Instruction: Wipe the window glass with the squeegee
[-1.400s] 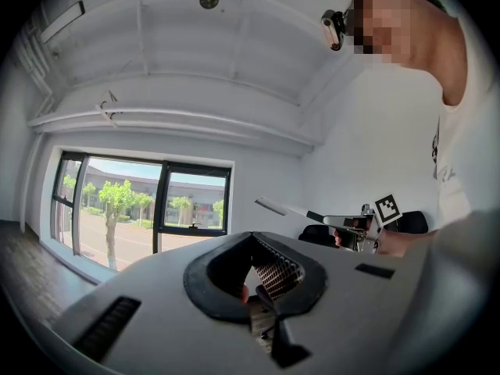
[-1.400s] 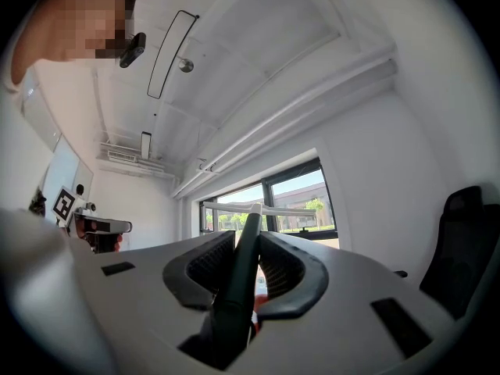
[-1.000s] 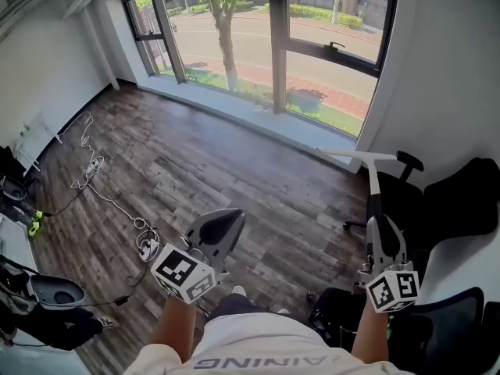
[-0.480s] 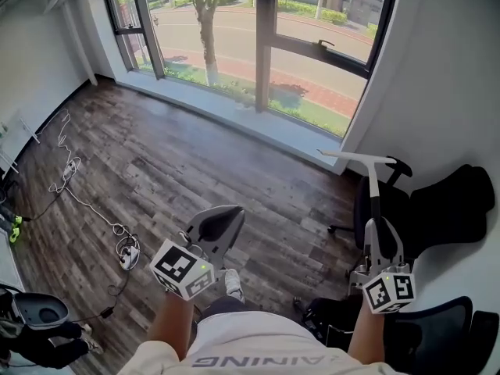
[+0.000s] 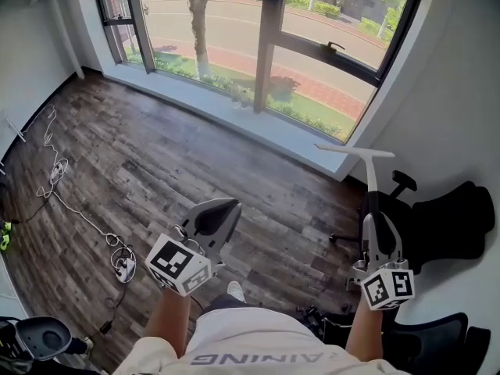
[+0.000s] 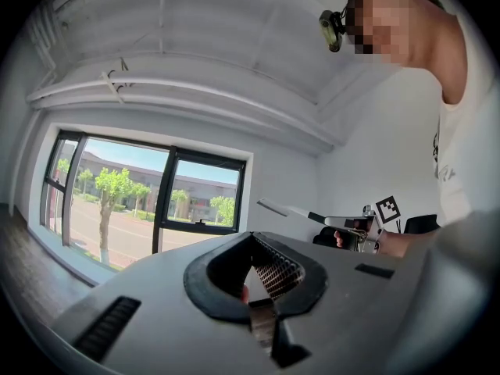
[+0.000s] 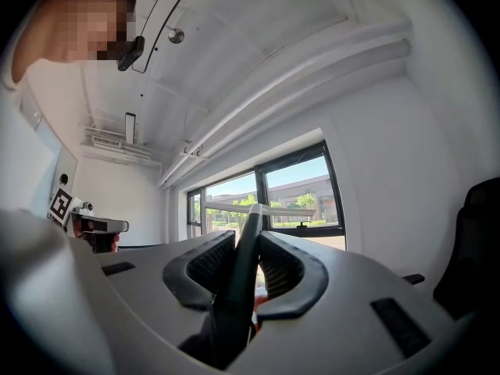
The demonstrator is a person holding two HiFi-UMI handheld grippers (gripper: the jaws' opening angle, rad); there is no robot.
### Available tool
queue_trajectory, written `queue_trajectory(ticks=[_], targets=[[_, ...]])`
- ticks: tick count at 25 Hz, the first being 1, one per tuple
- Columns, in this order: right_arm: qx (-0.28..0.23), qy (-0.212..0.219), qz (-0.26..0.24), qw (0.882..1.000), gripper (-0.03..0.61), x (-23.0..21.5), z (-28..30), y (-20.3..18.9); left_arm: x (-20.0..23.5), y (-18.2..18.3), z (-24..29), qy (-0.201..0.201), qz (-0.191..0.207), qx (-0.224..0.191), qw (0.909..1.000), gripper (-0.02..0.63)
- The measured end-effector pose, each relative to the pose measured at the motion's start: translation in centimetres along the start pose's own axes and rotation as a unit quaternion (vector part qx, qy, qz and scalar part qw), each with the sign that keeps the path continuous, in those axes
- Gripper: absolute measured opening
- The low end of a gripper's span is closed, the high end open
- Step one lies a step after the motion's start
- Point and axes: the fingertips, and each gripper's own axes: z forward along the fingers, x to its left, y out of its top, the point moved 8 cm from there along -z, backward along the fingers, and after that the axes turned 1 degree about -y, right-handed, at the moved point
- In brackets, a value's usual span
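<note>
1. Sunlit room: a dark wood-plank floor (image 5: 195, 147) runs to a wide black-framed window (image 5: 226, 22), with a street and trees beyond the glass.
2. The white T-shaped squeegee with a dark handle (image 5: 372, 184) is in the right gripper (image 5: 375, 223). The jaws clamp the handle, and the shaft and blade point up and forward toward the window's right corner. The blade is well apart from the glass, so I judge that wiping has not begun.
3. The left gripper (image 5: 223, 209) hangs over the floor with its jaws drawn narrow and nothing between them.
4. Likely risk: the blade sits far out from the grip, so pressing it on the glass could lever the handle round between the pads, tilting the blade and leaving streaks.
5. Likely risk: the black office chair (image 5: 449, 217) stands just beside the squeegee shaft. A swing to the right could knock against it.
6. Likely risk: the thin white cable (image 5: 78, 209) snakes across the planks on the left, and walking that way to the window could catch a foot.
7. Likely risk: the dark window handle (image 5: 334, 47) stands out from the frame and could snag the blade during a pass.
8. Writing: the person's white shirt (image 5: 250, 342) shows the letters "AINING", with the start cut off. Each gripper's cube carries only black-and-white square markers, and no brand is legible anywhere.
</note>
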Motion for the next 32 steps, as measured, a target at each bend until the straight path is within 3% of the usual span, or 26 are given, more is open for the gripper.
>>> queue_trajectory(ticks=[8,16,21,32], targets=[[-0.001,0.014,-0.018,1.000,0.100,3.7,8.5,-0.1,8.5,0.0,0.9,0.005,-0.008,0.002,1.0000,0.017],[0.001,0.037,-0.002,0.999,0.100,2.1,17.5,-1.6,14.4,-0.3,5.2,0.029,-0.013,0.010,0.9994,0.017],[-0.005,0.054,0.010,0.998,0.100,-1.7,24.1,-2.1,17.5,0.6,11.2,0.047,-0.007,0.009,0.9988,0.017],[-0.013,0.058,0.037,0.998,0.100,-14.4,36.5,-2.2,21.1,1.3,27.1,0.061,0.005,0.009,0.9981,0.017]])
